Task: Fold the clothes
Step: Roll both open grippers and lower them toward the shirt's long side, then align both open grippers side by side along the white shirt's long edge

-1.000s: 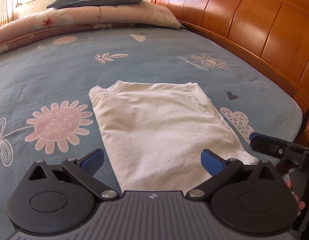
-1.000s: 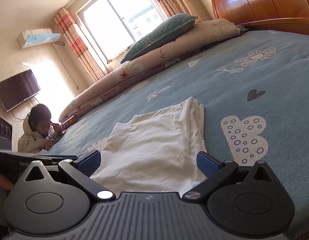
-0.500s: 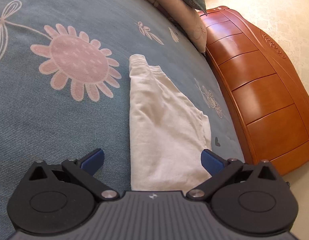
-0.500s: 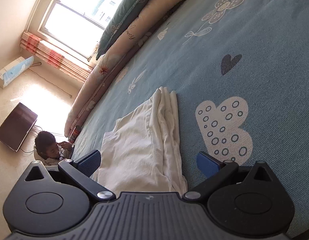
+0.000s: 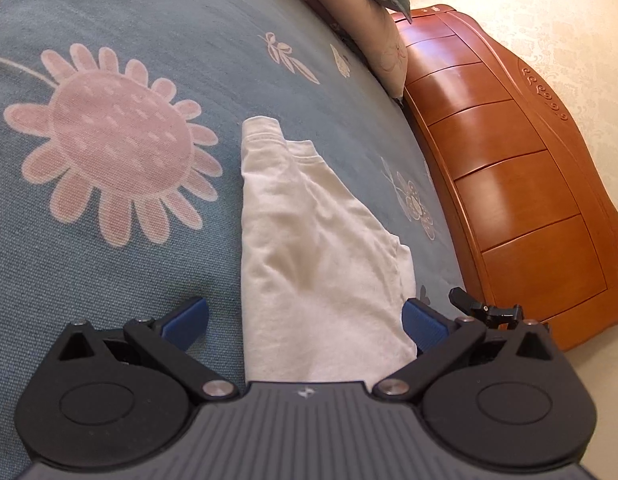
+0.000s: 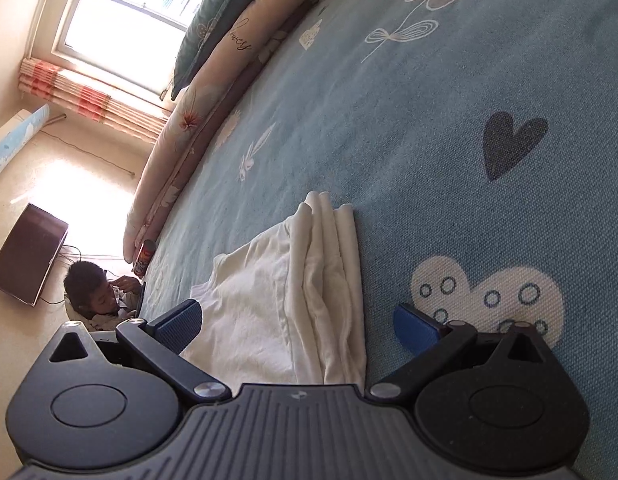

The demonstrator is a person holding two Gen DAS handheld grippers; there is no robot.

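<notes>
Folded white T-shirt (image 5: 309,248) lying flat on the blue bedspread (image 5: 109,260) near the headboard (image 5: 521,184) edge, long axis running away from both grippers. Left gripper (image 5: 305,320) and right gripper (image 6: 297,324) spread wide at its near end, holding nothing. Bare bedspread lies on both sides.

White garment's (image 5: 317,248) near edge behind gripper body

Daylight is pouring in through the window (image 6: 121,28) far up and to the left of the right tongs (image 6: 297,322), blowing it out to near white and washing a glaring patch across the floor (image 6: 69,184) below it. The bedspread (image 6: 449,160) ahead is lying evenly lit, its weave staying sharp. Ahead of the left tongs (image 5: 305,320), the headboard (image 5: 509,184) is carrying soft glossy highlights. Both views are bending strongly toward their edges, with dark vignetting showing in the corners.
</notes>
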